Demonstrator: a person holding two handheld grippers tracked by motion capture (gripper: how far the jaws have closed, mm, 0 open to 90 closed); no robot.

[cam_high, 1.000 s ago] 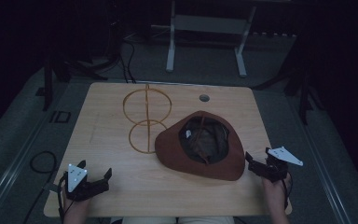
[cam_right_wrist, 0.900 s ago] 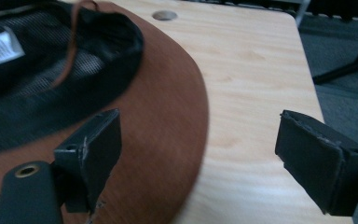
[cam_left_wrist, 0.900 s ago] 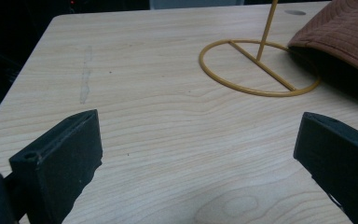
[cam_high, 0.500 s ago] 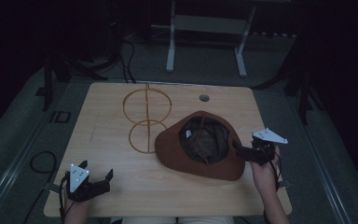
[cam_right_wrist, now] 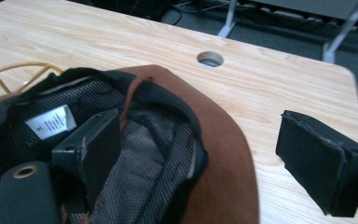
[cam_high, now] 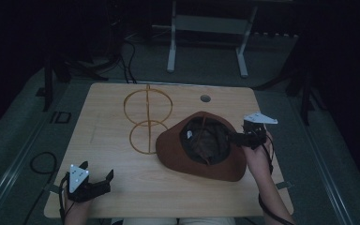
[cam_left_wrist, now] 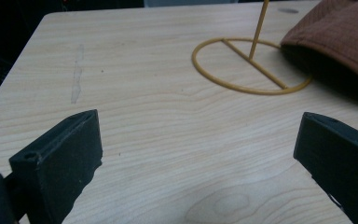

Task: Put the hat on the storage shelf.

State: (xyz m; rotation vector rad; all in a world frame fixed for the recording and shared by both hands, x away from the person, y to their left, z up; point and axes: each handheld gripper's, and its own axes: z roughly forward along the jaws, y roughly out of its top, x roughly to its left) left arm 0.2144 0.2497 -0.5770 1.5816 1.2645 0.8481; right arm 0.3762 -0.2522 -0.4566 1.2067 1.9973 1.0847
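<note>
High view: a brown hat (cam_high: 201, 147) lies crown-down, opening up, on the right half of a wooden table (cam_high: 117, 180), its brim reaching toward the near edge.
Hat and stand: a yellow wire stand (cam_high: 146, 117) sits upright just left of the hat; the hat's brim covers part of the stand's base ring.
Right gripper: the right gripper (cam_high: 236, 137) is at the hat's right side, over the brim, jaws spread wide.
Right gripper view: one jaw sits low inside the hat's opening, over the dark mesh lining (cam_right_wrist: 144, 154) and just right of a white label (cam_right_wrist: 51, 122); the other jaw hangs outside the brim, above bare table. The hat's right wall and brim lie between the two jaws. Whether the inner jaw touches the lining I cannot tell; nothing is clamped.
Cable hole: a round hole (cam_right_wrist: 210, 59) in the table lies beyond the hat.
Left gripper: the left gripper (cam_high: 96, 180) is at the near left corner of the table, well apart from the hat, jaws spread.
Left gripper view: bare wood lies between the jaws; the stand's base ring and the hat's edge are farther off at upper right.
</note>
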